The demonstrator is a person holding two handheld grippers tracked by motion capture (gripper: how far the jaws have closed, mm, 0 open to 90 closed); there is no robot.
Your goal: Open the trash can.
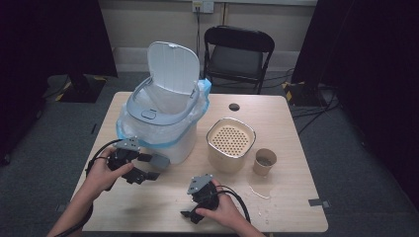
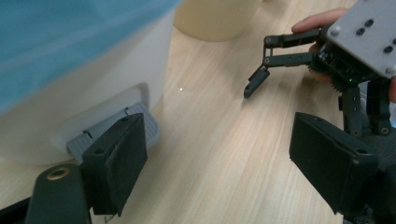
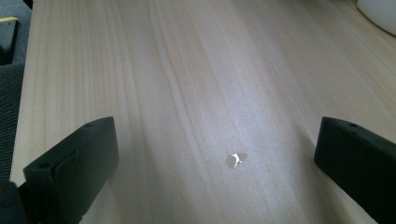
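Both wide-apart: left gripper [image 1: 148,168] beside the bin's ribbed grey pedal [image 2: 119,123], seemingly touching; right gripper [image 1: 190,215] over woodgrain.

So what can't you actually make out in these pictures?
- Bin inside: high view, hidden by its rim and the blue liner.
- Paper cup contents: high view, too small.
- Bin pedal: left gripper view, partly behind the left gripper jaw.
- Bin top: left gripper view, blurred, cut by the edge.
- Pale speck: right gripper view, too small to identify.
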